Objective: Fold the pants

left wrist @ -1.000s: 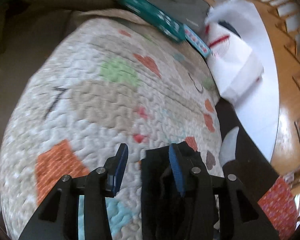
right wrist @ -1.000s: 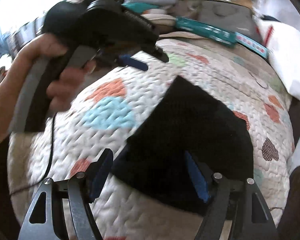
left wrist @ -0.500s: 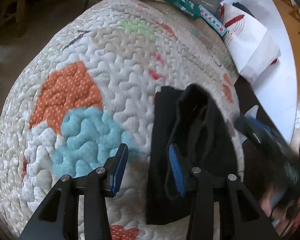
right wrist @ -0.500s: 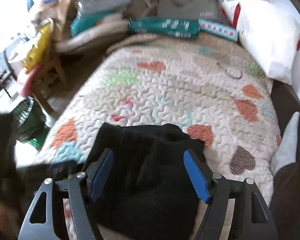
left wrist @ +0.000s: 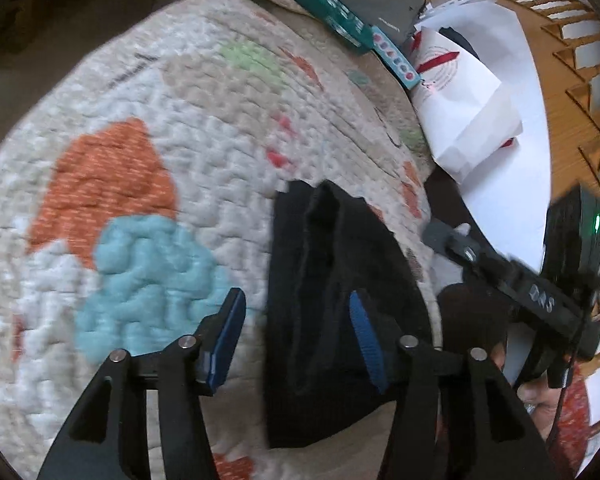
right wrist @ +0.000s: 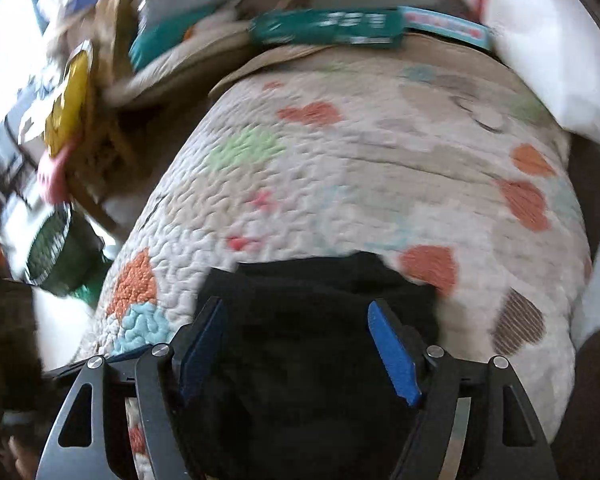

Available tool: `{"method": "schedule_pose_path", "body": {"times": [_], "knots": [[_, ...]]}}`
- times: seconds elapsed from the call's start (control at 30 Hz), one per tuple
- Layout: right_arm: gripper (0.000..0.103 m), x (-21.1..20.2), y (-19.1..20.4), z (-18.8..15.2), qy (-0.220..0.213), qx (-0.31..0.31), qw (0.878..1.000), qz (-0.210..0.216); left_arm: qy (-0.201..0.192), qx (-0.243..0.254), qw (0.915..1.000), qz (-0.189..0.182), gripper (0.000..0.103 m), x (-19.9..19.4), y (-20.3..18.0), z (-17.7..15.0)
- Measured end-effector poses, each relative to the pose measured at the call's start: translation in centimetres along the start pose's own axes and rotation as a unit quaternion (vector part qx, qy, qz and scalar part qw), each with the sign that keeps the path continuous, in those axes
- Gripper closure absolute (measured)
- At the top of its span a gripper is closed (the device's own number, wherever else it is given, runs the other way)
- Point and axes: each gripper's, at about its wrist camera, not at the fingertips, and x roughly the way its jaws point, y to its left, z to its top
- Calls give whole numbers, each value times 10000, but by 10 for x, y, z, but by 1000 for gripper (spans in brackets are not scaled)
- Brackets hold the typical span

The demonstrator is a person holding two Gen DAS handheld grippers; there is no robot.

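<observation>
Black pants (left wrist: 340, 300) lie folded on the quilt (left wrist: 204, 152); left gripper (left wrist: 300, 338) jaws opening, right gripper (right wrist: 300, 352) jaws apart, neither gripping. Next likely: flatten the bundle.

Your left gripper (left wrist: 296, 340) is opening its jaws over the folded black pants (left wrist: 332, 280), which are lying on the heart-patterned quilt (left wrist: 140, 184), left edge between the blue pads; your right gripper (left wrist: 540, 296) is hovering just beside them
</observation>
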Motion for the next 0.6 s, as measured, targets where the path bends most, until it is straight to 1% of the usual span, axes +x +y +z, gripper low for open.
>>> {"method": "schedule_pose_path", "body": {"times": [0.07,0.13,0.17,0.2,0.23,0.27,0.33,0.37,0.4,0.43,0.47,0.5,0.53,0.57,0.6], "knots": [[23,-7,-27,-13,46,263,9996,58,188,-4,9998,-37,46,16,-5,3],[23,-3,-50,-27,157,527,9985,66,303,99,9994,155,44,30,-9,1],[22,0,-60,-34,206,697,9973,64,281,137,9994,158,39,33,-11,2],[22,4,-73,-41,263,962,9949,166,279,174,9994,140,33,34,-13,2],[22,8,-83,-48,298,1219,9915,343,331,206,9992,126,30,37,-16,3],[22,16,-94,-54,342,1573,9848,657,358,248,9989,145,28,39,-19,4],[22,30,-106,-61,405,2071,9700,1210,424,442,9978,255,28,44,-26,4],[22,38,-108,-64,464,2285,9606,1511,437,591,9968,323,34,47,-31,4],[21,51,-110,-65,590,2492,9485,1864,449,697,9958,376,55,49,-33,2],[19,58,-110,-67,623,2588,9429,2000,514,738,9951,403,59,53,-33,1],[19,59,-109,-68,512,2621,9427,1998,458,717,9955,414,63,53,-33,0],[25,58,-107,-66,517,2601,9430,2008,446,689,9959,376,69,53,-33,0],[45,56,-105,-64,556,2577,9422,2068,455,641,9962,366,70,52,-33,1],[51,52,-103,-62,584,2554,9427,2064,449,605,9964,379,71,51,-34,3],[59,47,-102,-60,561,2516,9438,2070,440,600,9964,397,72,50,-35,4]]}}
